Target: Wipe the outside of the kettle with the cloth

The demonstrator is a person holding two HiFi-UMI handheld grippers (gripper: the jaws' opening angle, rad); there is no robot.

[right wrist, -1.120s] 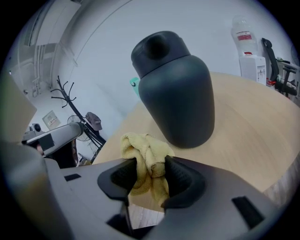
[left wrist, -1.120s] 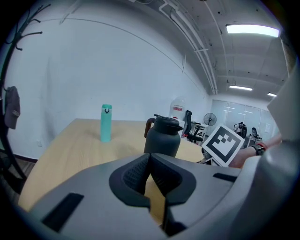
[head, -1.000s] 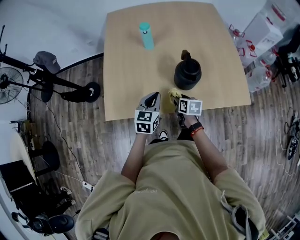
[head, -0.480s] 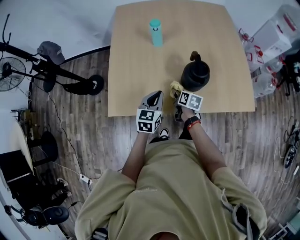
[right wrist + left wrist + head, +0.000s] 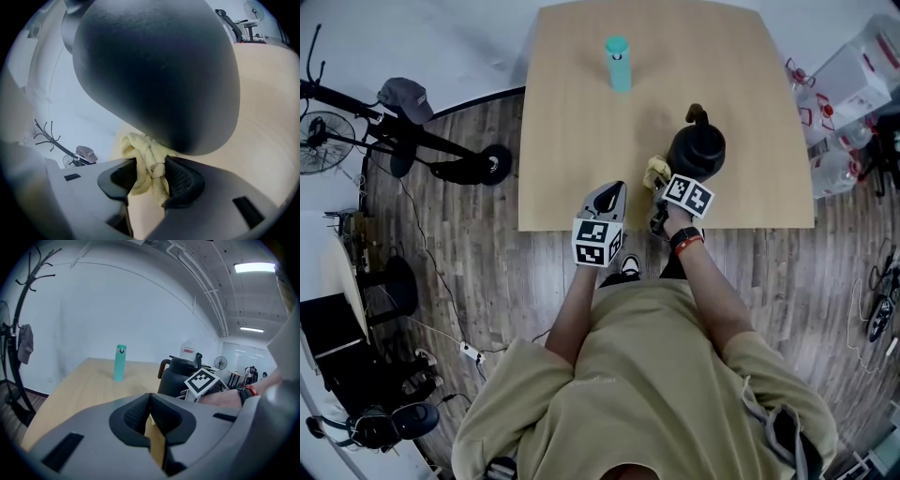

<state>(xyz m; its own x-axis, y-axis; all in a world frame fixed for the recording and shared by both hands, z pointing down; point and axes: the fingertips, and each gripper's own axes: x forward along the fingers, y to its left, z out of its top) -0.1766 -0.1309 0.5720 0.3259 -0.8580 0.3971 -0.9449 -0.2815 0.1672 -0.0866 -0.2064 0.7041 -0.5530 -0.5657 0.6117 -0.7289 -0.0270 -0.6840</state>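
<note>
Pressing cloth on kettle w/ right gripper fingers pinching it, left gripper fingers closed on nothing, so wiping is prob just starting.

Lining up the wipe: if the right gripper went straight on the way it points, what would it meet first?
The black kettle, its side directly ahead; the yellow cloth clamped in the right gripper appears to touch it.

Left claw closed — kettle, bottle ahead
</note>
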